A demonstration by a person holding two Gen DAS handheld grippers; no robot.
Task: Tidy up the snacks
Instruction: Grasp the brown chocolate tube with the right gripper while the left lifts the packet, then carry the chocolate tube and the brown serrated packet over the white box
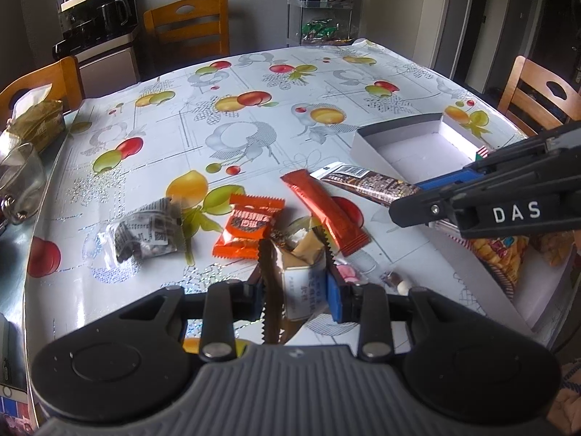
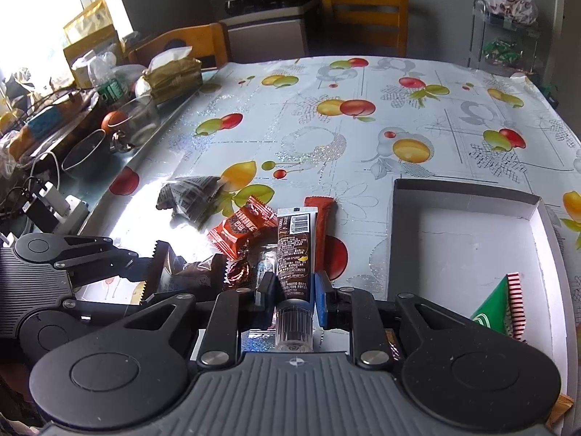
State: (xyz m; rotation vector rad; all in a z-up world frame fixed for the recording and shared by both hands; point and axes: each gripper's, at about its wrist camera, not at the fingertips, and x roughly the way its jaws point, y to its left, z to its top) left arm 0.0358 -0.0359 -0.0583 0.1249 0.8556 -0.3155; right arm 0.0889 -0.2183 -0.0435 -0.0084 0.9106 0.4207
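Two grippers are busy at the same time, and each one has a snack. The biggest thing is the counter (image 2: 363,138) with its fruit cloth, and on it sits the white box (image 2: 468,239), which is where I think the snacks should go. Inside the box, at its near corner, lies a green packet (image 2: 495,309). Just left of the box is the little heap of snacks. The long orange bar (image 1: 323,214) lies closest to the box, then the small orange packet (image 1: 247,230), and the gray printed packet (image 1: 149,234) is farthest from the box. The right gripper (image 2: 295,285) has its fingers closed tight on a brown tube (image 2: 296,250), near its clear cap, just left of the box. The left gripper (image 1: 295,287) has its fingers closed on a tan wrapped snack (image 1: 303,276), farther left of the box. So I think this is the picking-up step. Next, the right gripper needs to lift the tube, swing it over the box wall and let go. The left one must wait or go around so they don't bump.
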